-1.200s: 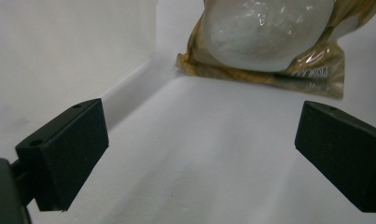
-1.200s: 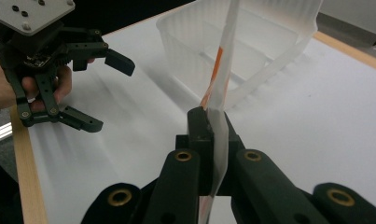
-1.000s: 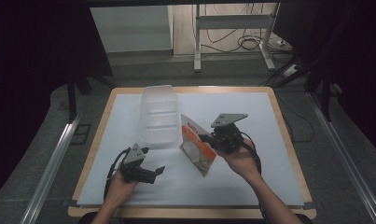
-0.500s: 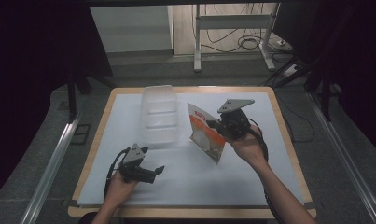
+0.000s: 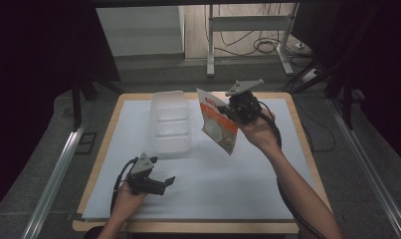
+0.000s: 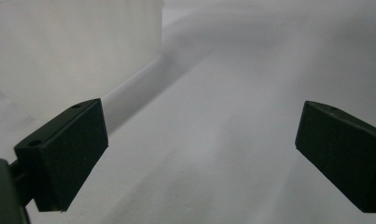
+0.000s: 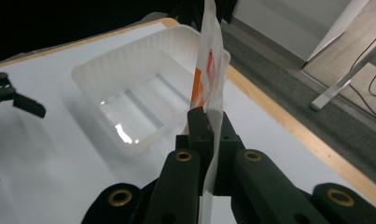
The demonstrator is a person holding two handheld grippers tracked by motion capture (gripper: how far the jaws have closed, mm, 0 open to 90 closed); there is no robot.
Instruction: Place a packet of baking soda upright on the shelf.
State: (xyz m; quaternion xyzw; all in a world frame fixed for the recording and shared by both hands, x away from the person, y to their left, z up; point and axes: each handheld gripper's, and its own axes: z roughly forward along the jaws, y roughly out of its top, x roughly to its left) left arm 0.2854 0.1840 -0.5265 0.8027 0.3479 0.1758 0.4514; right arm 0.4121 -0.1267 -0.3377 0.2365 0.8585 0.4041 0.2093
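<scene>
An orange and white snack bag hangs in the air over the table's far right, beside a translucent plastic tub. My right gripper is shut on the bag's edge. In the right gripper view the bag stands edge-on, pinched at my right gripper, with the tub lying below and beyond it. My left gripper rests low at the table's near left, open, with nothing between its jaws. In the left gripper view my left gripper faces bare white surface, the tub's wall at upper left.
The white sheet covers a wood-edged table. Beyond the far edge stand metal table legs and loose cables on the floor. Aluminium rails run along both sides.
My right hand has lifted the bag up and carried it toward the far side, beside the tub. The left hand and its gripper have stayed put.
</scene>
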